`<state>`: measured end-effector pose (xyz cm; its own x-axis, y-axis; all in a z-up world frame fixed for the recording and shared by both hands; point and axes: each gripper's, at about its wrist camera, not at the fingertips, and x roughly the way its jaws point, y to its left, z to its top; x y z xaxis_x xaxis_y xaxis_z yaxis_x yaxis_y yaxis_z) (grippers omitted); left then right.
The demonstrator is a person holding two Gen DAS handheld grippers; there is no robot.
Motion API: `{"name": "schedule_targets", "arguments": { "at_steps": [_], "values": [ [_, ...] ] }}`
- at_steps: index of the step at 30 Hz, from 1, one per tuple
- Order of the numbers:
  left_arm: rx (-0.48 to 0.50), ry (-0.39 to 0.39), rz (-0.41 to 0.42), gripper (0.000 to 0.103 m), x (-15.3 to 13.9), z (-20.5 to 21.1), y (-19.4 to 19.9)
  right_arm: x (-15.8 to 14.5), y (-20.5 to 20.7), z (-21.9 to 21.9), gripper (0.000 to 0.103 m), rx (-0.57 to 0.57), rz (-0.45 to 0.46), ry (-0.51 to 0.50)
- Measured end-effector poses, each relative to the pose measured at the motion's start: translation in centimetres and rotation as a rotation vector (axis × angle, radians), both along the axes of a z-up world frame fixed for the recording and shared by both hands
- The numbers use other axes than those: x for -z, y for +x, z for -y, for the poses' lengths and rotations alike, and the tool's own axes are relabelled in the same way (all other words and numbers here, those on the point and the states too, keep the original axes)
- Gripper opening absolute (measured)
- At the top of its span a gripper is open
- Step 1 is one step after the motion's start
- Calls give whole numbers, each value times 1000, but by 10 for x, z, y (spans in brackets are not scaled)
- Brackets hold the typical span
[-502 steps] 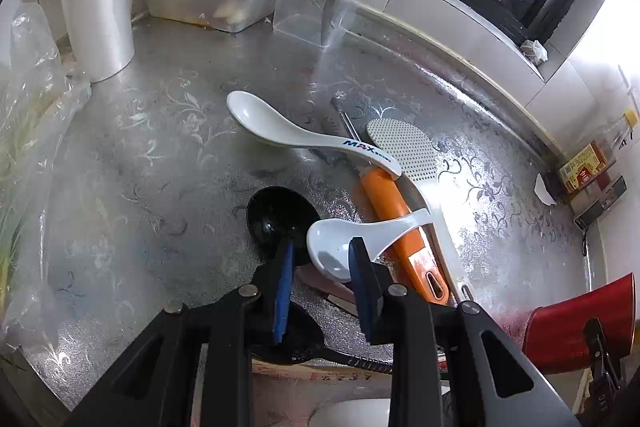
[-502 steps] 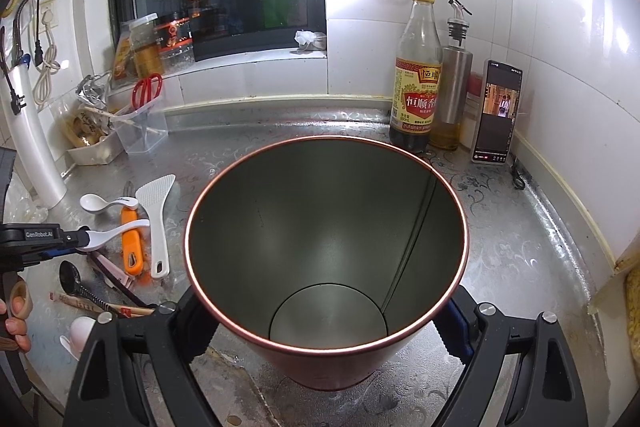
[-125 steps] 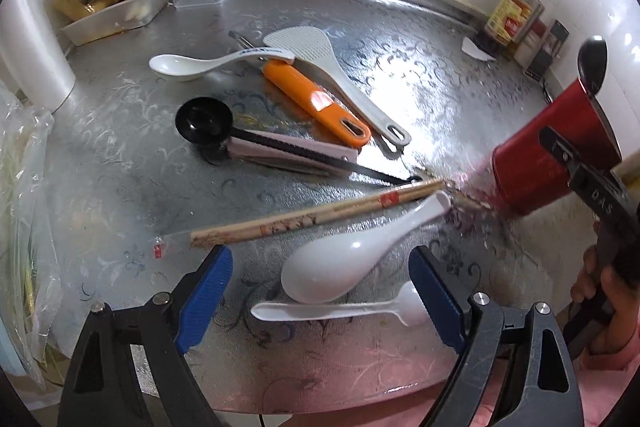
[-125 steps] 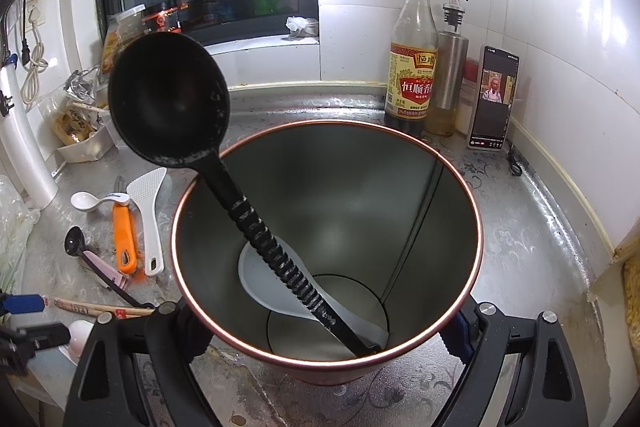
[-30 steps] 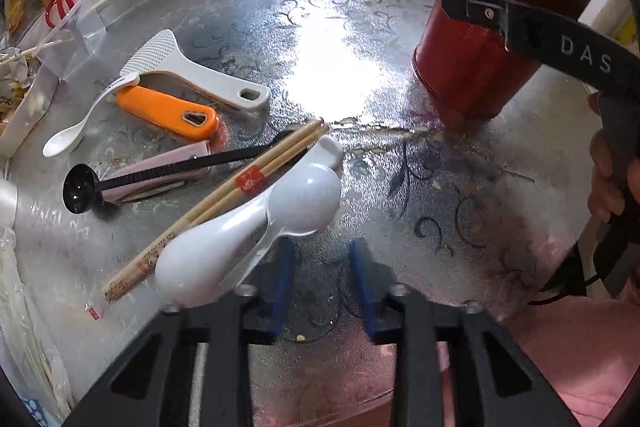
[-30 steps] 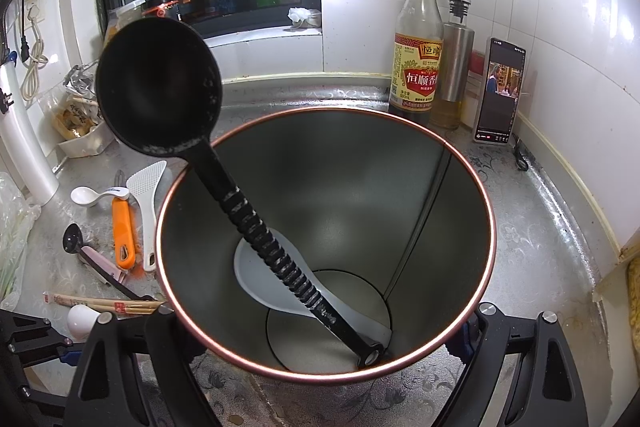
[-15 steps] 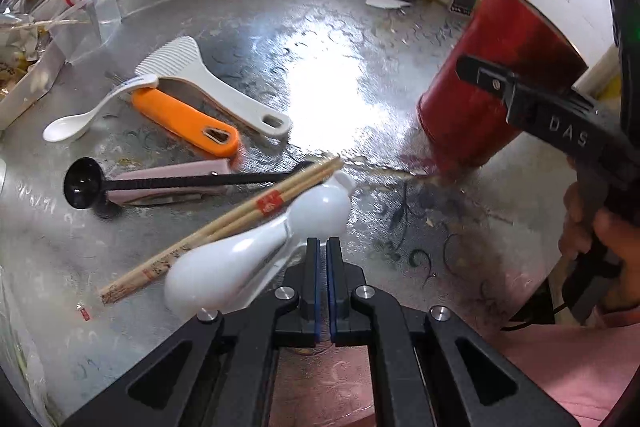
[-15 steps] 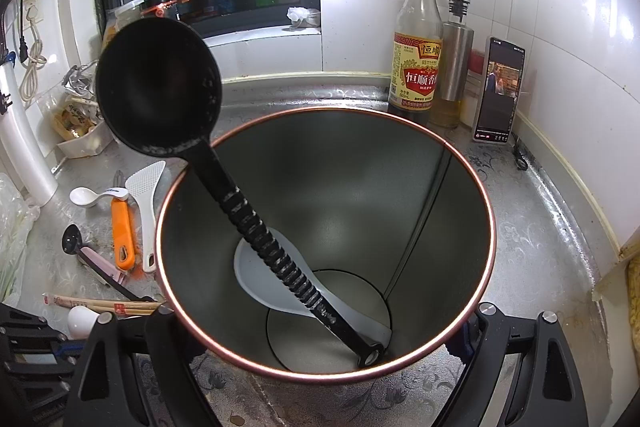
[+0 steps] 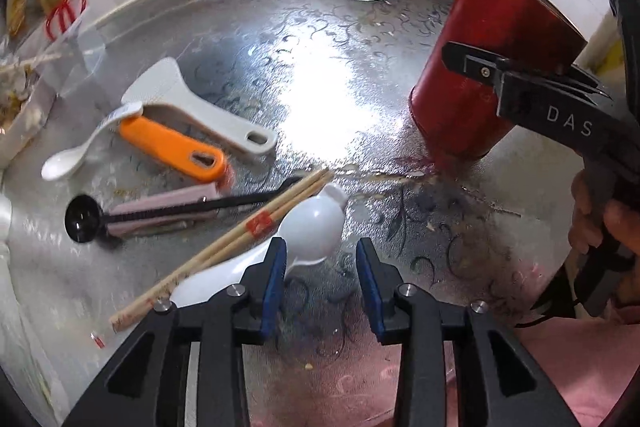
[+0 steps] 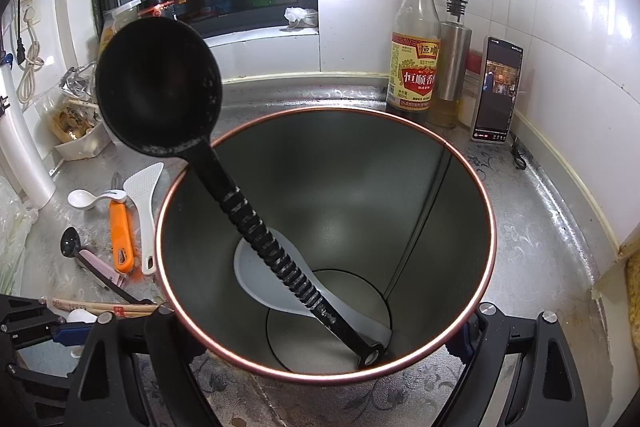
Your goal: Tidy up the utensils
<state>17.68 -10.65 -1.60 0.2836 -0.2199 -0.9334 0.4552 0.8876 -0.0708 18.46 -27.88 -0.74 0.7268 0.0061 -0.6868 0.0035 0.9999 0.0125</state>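
My left gripper (image 9: 321,285) hangs open over the steel counter (image 9: 320,87); its jaws have just been opening and grip nothing. A white spoon (image 9: 314,227) lies bowl-up just ahead of the left pad (image 9: 274,283), beside a pair of chopsticks (image 9: 224,247). Further left lie a small black spoon (image 9: 84,223) across a pink tool (image 9: 160,205), an orange-handled tool (image 9: 172,151), a white rice paddle (image 9: 192,111) and another white spoon (image 9: 68,167). My right gripper (image 10: 320,331) is shut on the red canister (image 10: 486,227), which holds a black ladle (image 10: 160,87) and a white paddle (image 10: 256,275).
A vinegar bottle (image 10: 416,67), a steel oil dispenser (image 10: 454,55) and a phone (image 10: 496,91) stand by the back wall on the right. A clear holder with red scissors (image 9: 64,15) and a tray (image 10: 76,143) sit at the back left. A hand (image 9: 600,219) holds the right gripper.
The left jaws were nearly shut, closed fully, and now stand apart. The left gripper has shifted slightly beside the white spoon. The right gripper and canister have not moved.
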Motion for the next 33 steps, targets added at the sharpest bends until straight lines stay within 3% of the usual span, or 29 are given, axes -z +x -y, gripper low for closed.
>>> {"name": "schedule_targets", "arguments": {
  "at_steps": [7,19,33],
  "values": [
    [73,103,25,37,9,27,6,-1,0,0,91,4,-3,1],
    [116,184,86,37,14,46,-3,-1,0,0,91,3,-3,1],
    [-4,6,76,25,-6,6,-5,-1,-1,-1,91,0,-4,2]
  ]
}}
